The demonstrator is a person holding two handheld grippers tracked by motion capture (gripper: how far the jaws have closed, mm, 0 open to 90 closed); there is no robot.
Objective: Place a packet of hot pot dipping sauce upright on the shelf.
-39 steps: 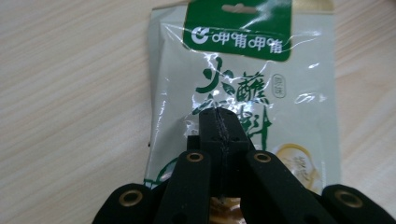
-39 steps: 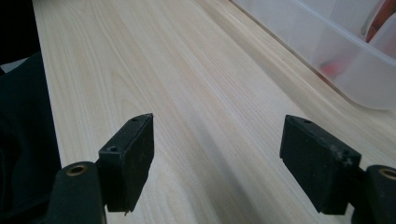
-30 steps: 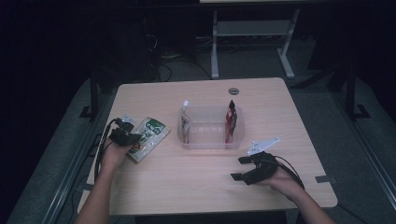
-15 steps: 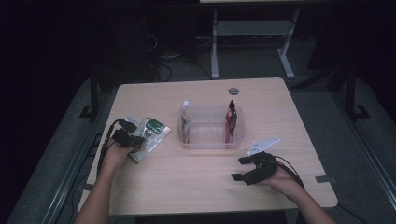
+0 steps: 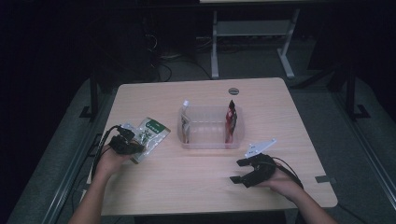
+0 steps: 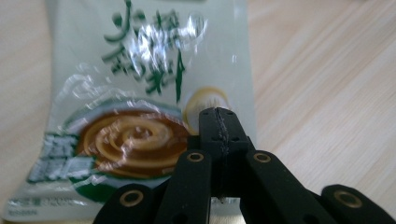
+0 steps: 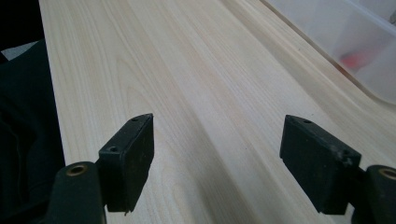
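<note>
- Your left hand-held gripper [image 5: 128, 142] is at the left edge of the worktop [image 5: 196, 186]. Its jaws are pressed together, and in the left gripper view [image 6: 218, 122] they lie over the near edge of the packet [image 6: 140, 116]. A bit of film seems to be between the pads, so it looks clamped on the packet.
- The packet [image 5: 149, 135] lies flat on the worktop, just left of the tray [image 5: 211, 142] and apart from it. It is a clear bag with green print and a brown spiral picture.
- The tray is a clear plastic box in the middle of the worktop. One pale pouch [image 5: 185, 122] stands at its left wall and a red pouch [image 5: 230, 120] stands at its right wall.
- Your right hand-held gripper [image 5: 243, 171] is in front of the tray, near the right front of the worktop. Its jaws are wide apart [image 7: 217, 163], and between them is bare wood. The tray corner [image 7: 355, 51] is seen at the upper right of the right gripper view, well apart from the jaws.
</note>
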